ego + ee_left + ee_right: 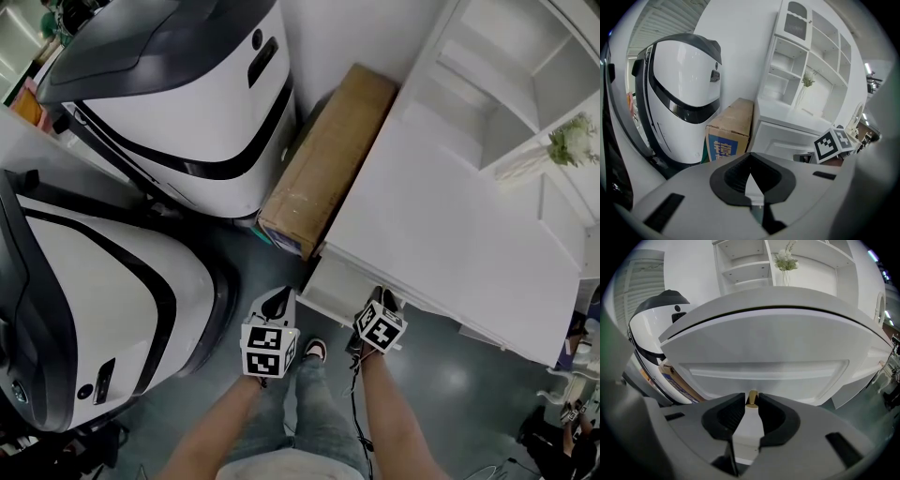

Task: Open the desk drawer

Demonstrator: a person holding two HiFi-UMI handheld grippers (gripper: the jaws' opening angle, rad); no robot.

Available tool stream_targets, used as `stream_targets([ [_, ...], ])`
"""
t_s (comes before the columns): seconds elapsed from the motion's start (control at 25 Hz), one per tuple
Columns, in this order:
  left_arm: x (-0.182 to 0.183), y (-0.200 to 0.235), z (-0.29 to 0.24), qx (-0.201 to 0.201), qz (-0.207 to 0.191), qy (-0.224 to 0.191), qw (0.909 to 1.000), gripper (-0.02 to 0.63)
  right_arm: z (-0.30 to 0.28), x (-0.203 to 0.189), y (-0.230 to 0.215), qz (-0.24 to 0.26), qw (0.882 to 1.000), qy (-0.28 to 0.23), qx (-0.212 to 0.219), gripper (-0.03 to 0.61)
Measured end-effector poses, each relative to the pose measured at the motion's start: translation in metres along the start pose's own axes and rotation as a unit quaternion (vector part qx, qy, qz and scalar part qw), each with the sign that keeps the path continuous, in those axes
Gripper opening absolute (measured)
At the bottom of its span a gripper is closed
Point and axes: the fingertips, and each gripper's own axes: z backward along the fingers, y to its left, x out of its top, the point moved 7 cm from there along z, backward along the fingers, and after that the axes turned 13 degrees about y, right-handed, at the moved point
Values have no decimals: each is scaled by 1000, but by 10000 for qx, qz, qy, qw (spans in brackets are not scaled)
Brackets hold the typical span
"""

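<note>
Because the drawer front offers no edge to hook, only a small brass knob at its middle, the right gripper is set square to that front and angled downward. Its jaws are closed to the knob's width so that one tip bears on each side of it; the grip looks sound and nothing else is in it. Whether the drawer has begun to slide cannot be settled: its front sits just under the overhanging edge of the white worktop, and no view shows a clear gap at its sides. Judged from this, the task is at the pull, with most or all of the travel to come. The left gripper hangs to the left of the drawer, short of its front and well apart from the knob, with its jaws together on nothing, evidently parked out of the drawer's path. A cardboard box stands just left of the drawer, beside the end of the worktop, and does not block the way out. Risk noted: the knob is small and looks smooth, so a pull off the drawer's line could slip the tips from it. A straight, level draw toward the person is called for.
</note>
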Motion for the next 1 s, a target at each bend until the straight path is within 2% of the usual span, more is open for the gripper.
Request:
stream_targets([
  [1.0, -11, 6, 7, 48, 159, -33, 9999, 12, -2, 2, 2, 159, 9996, -57, -240, 81],
])
